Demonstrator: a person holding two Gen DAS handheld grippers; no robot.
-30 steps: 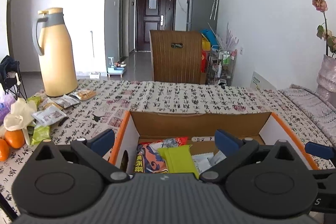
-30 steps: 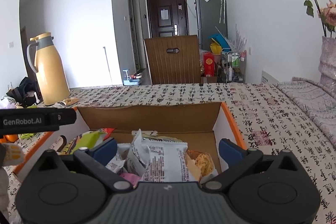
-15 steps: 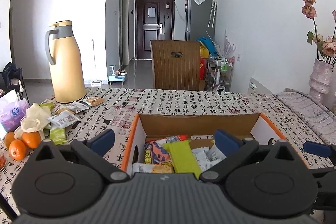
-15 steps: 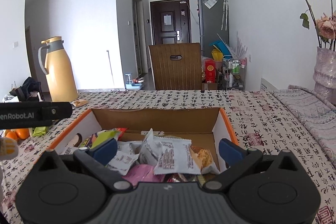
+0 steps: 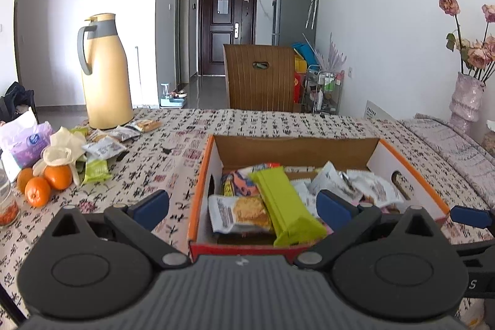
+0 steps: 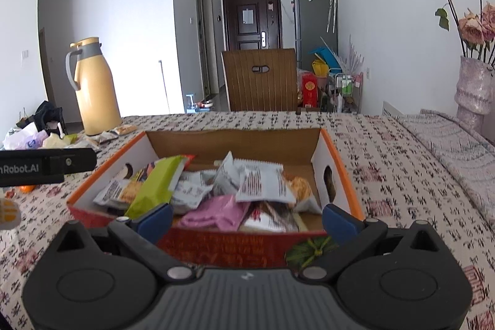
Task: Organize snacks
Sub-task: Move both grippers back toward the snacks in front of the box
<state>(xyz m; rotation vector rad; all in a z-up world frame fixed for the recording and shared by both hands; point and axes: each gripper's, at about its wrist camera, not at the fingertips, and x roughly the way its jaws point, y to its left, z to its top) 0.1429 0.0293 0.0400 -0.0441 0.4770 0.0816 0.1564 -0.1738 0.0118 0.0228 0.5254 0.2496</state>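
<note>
Box (image 5: 201, 175) is holding most snacks; loose packets (image 5: 102, 147) are lying at ten o'clock on worktop (image 5: 278, 122). I'm holding left gripper (image 5: 243, 203) and right gripper (image 6: 247, 217) wide, empty.

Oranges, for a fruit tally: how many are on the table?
3, clustered at the table's left edge: one behind, one in front, one leftmost. More may hide under the glove.

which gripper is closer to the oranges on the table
Left. The left gripper sits at the box's left wall, with the oranges just off to its left. The right gripper is over the box's right half, farther across the box from them.
</note>
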